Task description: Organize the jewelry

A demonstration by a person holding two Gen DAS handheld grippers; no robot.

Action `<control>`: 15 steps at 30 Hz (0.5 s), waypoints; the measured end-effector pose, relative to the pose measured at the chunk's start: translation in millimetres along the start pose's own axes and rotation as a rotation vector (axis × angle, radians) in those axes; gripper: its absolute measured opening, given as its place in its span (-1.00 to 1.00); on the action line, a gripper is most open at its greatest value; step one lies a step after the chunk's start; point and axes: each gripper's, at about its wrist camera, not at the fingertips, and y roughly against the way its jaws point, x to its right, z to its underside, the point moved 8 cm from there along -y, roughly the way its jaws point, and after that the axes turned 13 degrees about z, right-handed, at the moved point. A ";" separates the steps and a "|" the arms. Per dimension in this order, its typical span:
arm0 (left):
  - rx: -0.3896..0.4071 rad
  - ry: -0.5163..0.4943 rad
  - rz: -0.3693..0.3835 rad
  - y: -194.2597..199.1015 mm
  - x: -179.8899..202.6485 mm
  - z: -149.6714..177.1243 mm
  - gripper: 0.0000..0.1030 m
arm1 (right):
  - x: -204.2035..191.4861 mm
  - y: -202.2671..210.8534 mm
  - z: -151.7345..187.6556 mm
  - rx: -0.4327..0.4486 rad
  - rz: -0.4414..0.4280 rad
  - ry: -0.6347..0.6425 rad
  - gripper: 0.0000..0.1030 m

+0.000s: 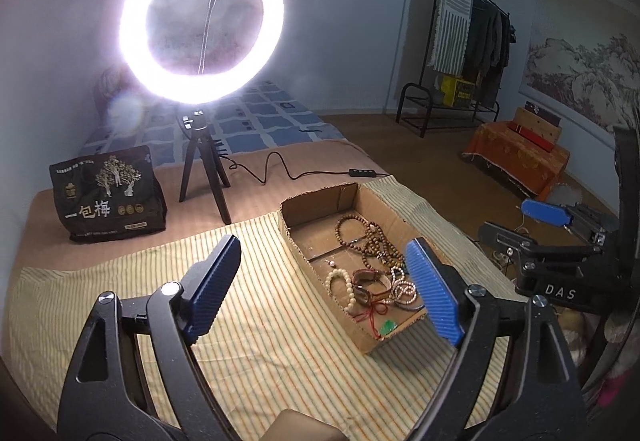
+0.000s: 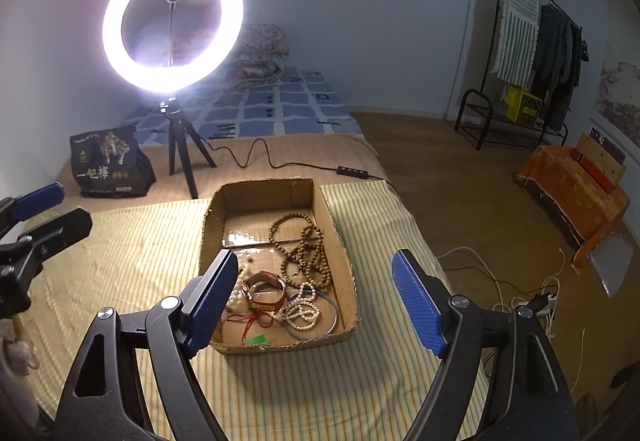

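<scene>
Left gripper (image 1: 324, 281) hovers released, its blue pads spread wide and holding nothing, above the striped cloth (image 1: 248, 321) that covers the bed. Behind it to the left a black printed bag (image 1: 107, 195) stands beside the tripod of a lit ring light (image 1: 202, 21). Right of the pads lies an open cardboard box (image 2: 280, 201) with the jewelry heaped in its near half: a long string of brown wooden beads (image 2: 304, 253), a cream bead bracelet (image 1: 344, 289), a red watch (image 2: 264, 291), a coil of white pearls (image 2: 302, 311), a thin metal bangle (image 2: 332, 321) and a green pendant on red cord (image 2: 256, 339). Right gripper (image 2: 316, 297) hangs over the box's near end, likewise released and wide apart, gripping nothing. Far right, a clothes rack (image 2: 536, 53) stands against the wall.
</scene>
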 end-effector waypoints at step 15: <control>0.020 -0.079 -0.056 33.8 9.2 11.5 0.99 | 2.7 15.7 1.8 0.052 0.028 -0.009 0.55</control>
